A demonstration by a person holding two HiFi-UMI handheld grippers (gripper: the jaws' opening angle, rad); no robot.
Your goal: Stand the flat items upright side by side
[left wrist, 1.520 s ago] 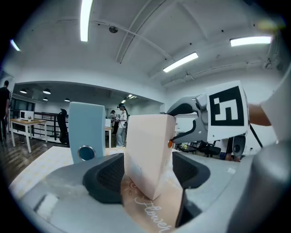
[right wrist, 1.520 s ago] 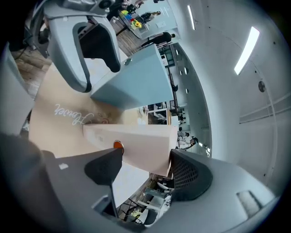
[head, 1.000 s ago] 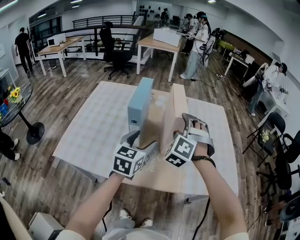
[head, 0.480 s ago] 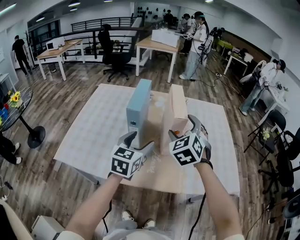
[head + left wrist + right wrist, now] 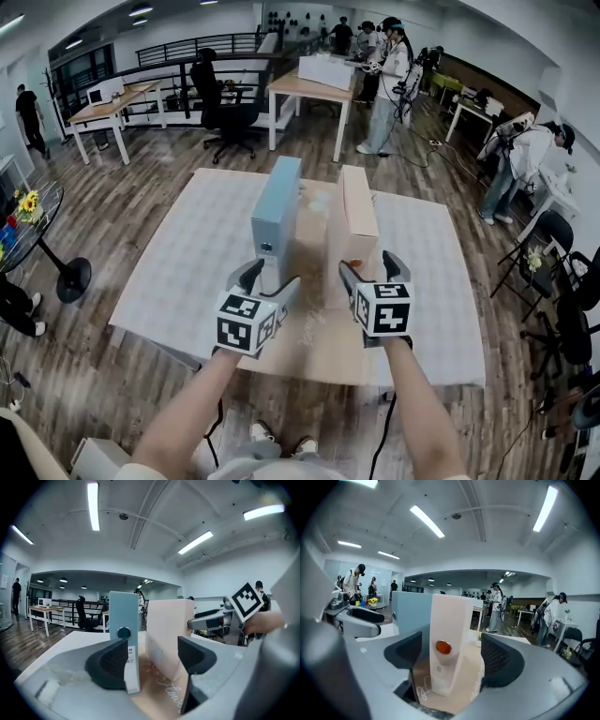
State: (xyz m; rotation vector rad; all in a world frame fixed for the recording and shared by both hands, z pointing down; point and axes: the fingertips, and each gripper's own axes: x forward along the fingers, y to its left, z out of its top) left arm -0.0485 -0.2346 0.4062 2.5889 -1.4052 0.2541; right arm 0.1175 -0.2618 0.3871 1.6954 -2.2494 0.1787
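- Currently: the blue box (image 5: 277,202) and the pink box (image 5: 357,208) both stand upright on their narrow edges, side by side near the middle of the table (image 5: 178,272), with a clear gap between them. Their long faces run parallel, which is what the task asks for.
- Both stand on a tan sheet (image 5: 314,309) that lies flat and carries script lettering. Whether it is a mat or a third item to stand up, you cannot tell from here.
- Your left gripper (image 5: 270,277) is lined up with the near end of the blue box. Its jaws are spread wide, and the box edge sits just inside the left jaw, but neither jaw presses it. Nothing is held.
- Your right gripper (image 5: 368,264) faces the near end of the pink box. Its jaws are wide apart, the box is centred between them with space on each side, and nothing is gripped.
- Judgement: with each gripper bracketing a box, you can catch one if it tips. Both look stable unaided.
- Risk: a jaw could brush a box end on the way out.
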